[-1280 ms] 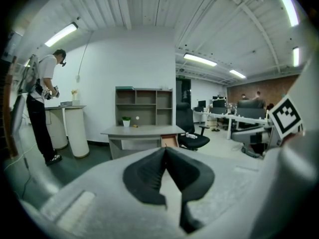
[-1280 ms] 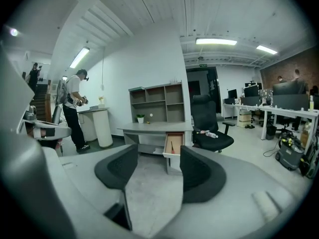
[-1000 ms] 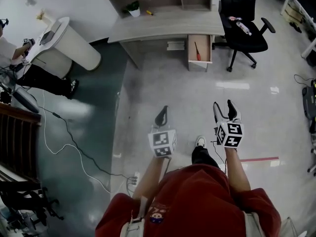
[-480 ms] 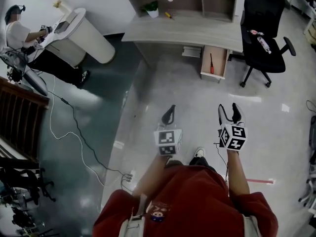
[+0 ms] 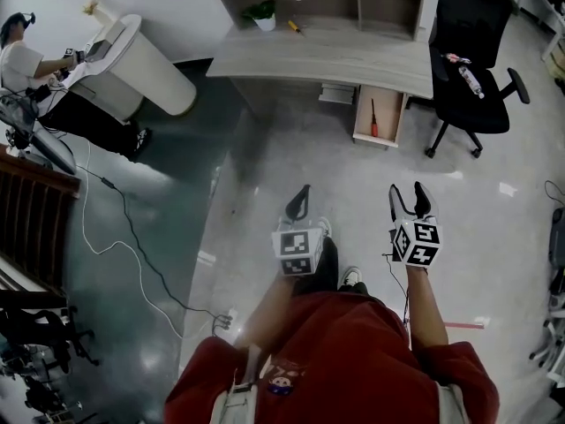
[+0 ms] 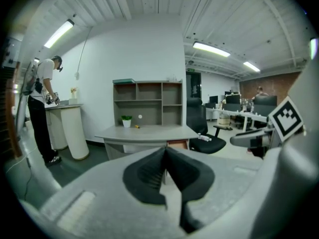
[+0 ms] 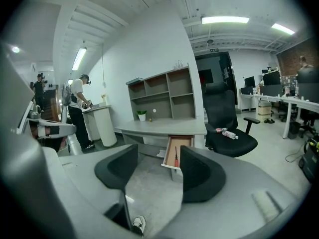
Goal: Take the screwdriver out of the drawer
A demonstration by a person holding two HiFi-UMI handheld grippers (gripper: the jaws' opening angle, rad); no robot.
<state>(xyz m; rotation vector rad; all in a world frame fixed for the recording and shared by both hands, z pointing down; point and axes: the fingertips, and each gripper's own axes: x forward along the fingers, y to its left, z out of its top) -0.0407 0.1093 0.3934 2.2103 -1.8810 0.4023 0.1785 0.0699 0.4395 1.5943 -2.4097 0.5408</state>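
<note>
Screwdriver (image 5: 373, 117) in open drawer (image 5: 387, 120), far off: prob light, stiff, so I'd pinch red handle w/ right hand-held gripper (image 5: 410, 203), jaws apart; left hand-held gripper (image 5: 300, 203) closed, both empty

The screwdriver (image 5: 373, 118) lies in the open drawer (image 5: 388, 117) under the desk (image 5: 335, 56) — black chair (image 5: 461, 56) beside.

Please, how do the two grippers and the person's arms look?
The left gripper and the right gripper have pale grey bodies with black pads. Each carries a white cube with black square markers. The person wears a red short-sleeved shirt.
</note>
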